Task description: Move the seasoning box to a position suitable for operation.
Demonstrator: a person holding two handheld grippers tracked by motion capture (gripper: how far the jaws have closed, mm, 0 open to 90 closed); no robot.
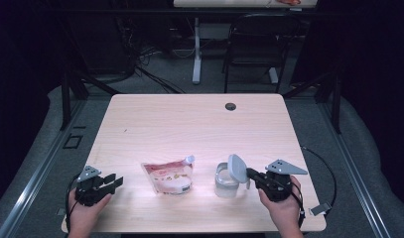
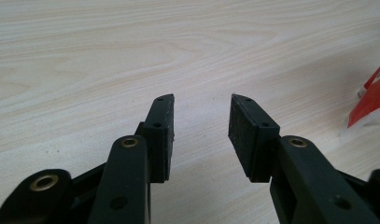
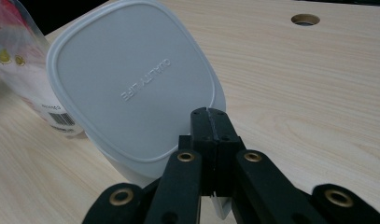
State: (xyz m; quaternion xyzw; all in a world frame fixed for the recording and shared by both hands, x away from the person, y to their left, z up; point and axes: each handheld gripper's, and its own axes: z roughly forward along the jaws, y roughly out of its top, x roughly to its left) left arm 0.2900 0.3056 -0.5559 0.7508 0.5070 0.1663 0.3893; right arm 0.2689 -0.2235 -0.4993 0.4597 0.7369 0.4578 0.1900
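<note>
- Looking at the high view: right gripper (image 1: 250,173) sits at the near right of the table (image 1: 160,119), jaws pinched on the edge of a grey lid (image 1: 237,168); lid is tilted up, leaning over a clear container (image 1: 224,184) just left of the gripper; a pouch (image 1: 168,177) with red print lies near, left of the container; left gripper (image 1: 111,182) rests at the near left, well apart from the pouch, jaws parted with nothing between them.
- Left gripper view: jaws stand at a middling gap over bare wood; pads (image 2: 238,128) clamp nothing; a red corner of the pouch (image 2: 372,95) shows at the right edge.
- Right gripper view: jaws closed tight on the lid (image 3: 131,88) rim, pads together with the thin edge between; lid bears raised lettering, faces the camera at a slant; container wall is visible under the lid; pouch (image 3: 19,60) lies behind the lid at left; cable hole (image 3: 305,19) is farther off in the tabletop.
</note>
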